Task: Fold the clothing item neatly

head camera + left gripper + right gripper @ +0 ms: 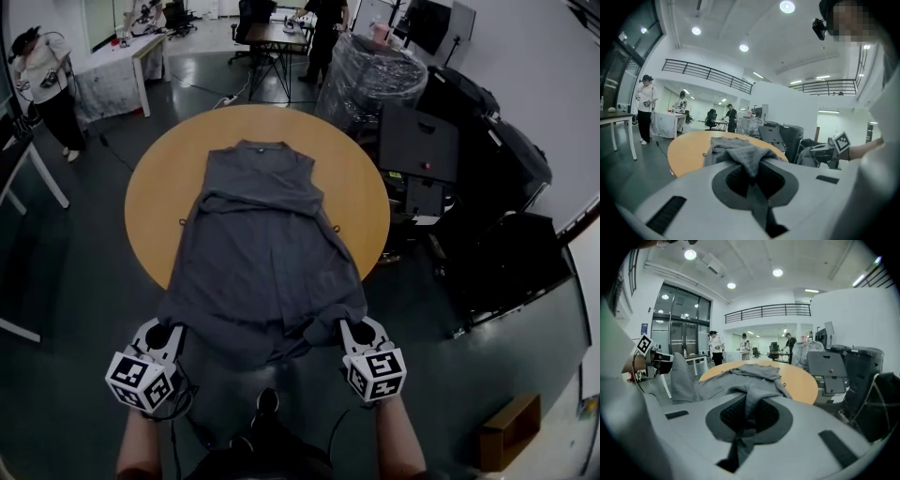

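Pinching the near hem low in the frame, the left gripper (161,339) and right gripper (354,334) are both clamped on the grey dress (258,244), which lies over the round table (155,197) at centre. Risk: uneven pull slips a corner or skews the fold.

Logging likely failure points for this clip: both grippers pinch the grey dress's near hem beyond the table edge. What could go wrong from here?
1. The left gripper and right gripper each clamp only a small bunch of cloth; a corner could slip free.
2. The dress overhangs the round table at its near edge, so a pull toward the person may drag it off.
3. The hem sags between the grippers, likely creasing the fold.
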`<state>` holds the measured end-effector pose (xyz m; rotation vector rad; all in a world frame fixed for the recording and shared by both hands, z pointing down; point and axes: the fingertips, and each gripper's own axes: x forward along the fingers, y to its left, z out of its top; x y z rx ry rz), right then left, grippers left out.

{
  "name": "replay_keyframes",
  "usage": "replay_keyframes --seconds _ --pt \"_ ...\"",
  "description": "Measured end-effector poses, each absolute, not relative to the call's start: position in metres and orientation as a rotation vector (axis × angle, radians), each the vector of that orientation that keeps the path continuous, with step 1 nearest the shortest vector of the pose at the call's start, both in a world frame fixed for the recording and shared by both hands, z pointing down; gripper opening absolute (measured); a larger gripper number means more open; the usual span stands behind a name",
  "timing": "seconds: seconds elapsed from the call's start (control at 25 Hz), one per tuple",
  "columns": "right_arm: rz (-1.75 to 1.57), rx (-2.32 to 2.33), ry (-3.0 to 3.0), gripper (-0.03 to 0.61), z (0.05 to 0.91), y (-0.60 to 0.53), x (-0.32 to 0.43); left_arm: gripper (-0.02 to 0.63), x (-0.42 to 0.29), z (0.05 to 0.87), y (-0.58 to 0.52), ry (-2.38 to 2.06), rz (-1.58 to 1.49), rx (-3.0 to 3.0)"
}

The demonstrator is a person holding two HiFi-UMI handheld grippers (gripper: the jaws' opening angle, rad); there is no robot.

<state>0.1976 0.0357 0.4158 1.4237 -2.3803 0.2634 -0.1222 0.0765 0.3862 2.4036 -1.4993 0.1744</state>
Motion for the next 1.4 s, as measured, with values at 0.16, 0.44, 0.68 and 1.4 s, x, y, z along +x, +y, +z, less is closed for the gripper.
replay_keyframes --seconds 0.16,0.44,0.68,1.4 --pt "0.213 1.468 -2.405 0.003 0.391 -0.025 0.202 0.014 -0.134 0.365 0.026 -1.579 0.143 2.391" --pt "0.223 1.53 -2.401 0.003 0.373 -0.109 0.214 0.014 -0.14 0.359 -0.036 -1.628 0.134 2.339" --pt "0.277 1.543 -2.387 0.003 0.362 -0.201 0.215 0.014 -0.167 0.345 -0.128 -1.634 0.102 2.315" --pt "0.462 1.592 -2.233 0.003 0.338 -0.536 0.2 0.014 -0.234 0.328 -0.493 -1.593 0.233 2.305"
